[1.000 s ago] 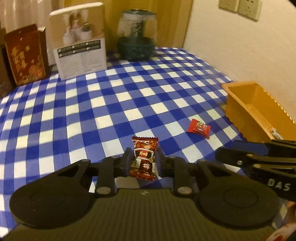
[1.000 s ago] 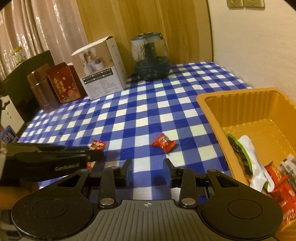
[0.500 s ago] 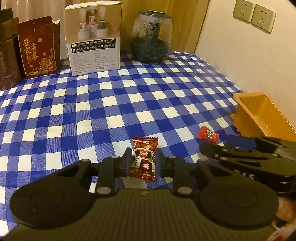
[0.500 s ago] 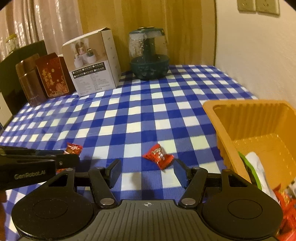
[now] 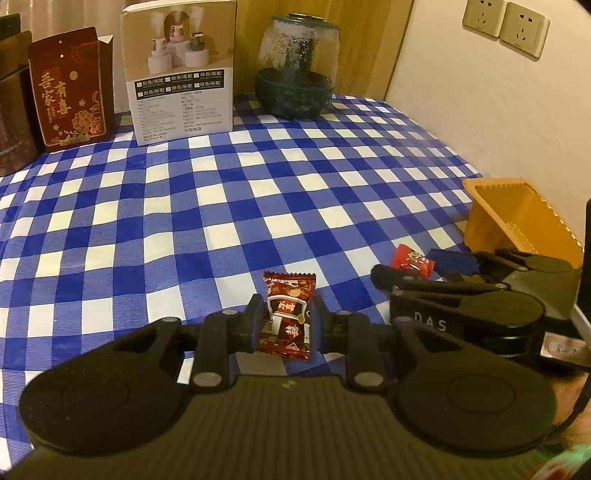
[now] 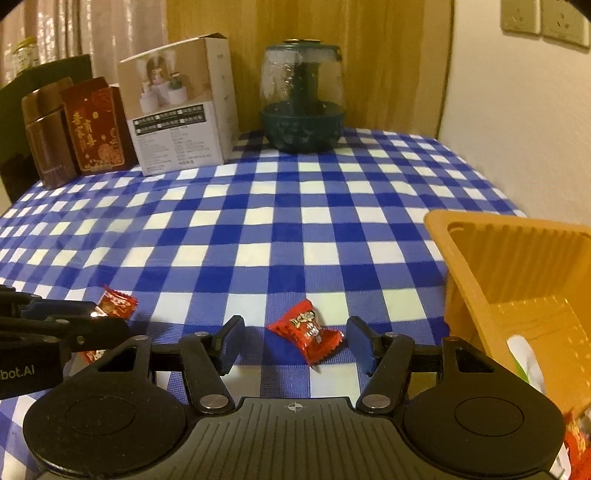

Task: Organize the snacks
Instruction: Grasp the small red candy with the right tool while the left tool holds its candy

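Left tongs: our left gripper (image 5: pixel 286 321), at the lower middle of the left wrist view, is clamped on a dark red candy (image 5: pixel 288 314); both pads press the wrapper's sides, and the wrapper stands upright between them.

Right tongs: our right gripper (image 6: pixel 295 341), at the lower middle of the right wrist view, has its jaws spread apart. A bright red candy (image 6: pixel 306 330) lies between the pads on the cloth, and we see neither pad touching it.

Held candy from the other side: in the right wrist view it shows at the lower left (image 6: pixel 114 304), partly hidden behind the left gripper's black finger.

Loose candy from the other side: in the left wrist view it lies at the right middle (image 5: pixel 412 259), just past the right gripper's fingertips (image 5: pixel 384 275).

Bin: an orange tray (image 6: pixel 517 266) sits at the right edge of the right wrist view, near the loose candy; we see snack packets (image 6: pixel 528 363) in its lower right. The left wrist view shows its corner at the right (image 5: pixel 517 221).

Surface: a blue and white checked tablecloth (image 6: pixel 295 221) fills the middle of both views.

Background, top of the frame: a white box (image 6: pixel 181 110), a red box (image 6: pixel 96 125) to its left, and a glass-domed green jar (image 6: pixel 301 96) to its right.

Wall: two sockets (image 5: pixel 506 26) at the upper right.
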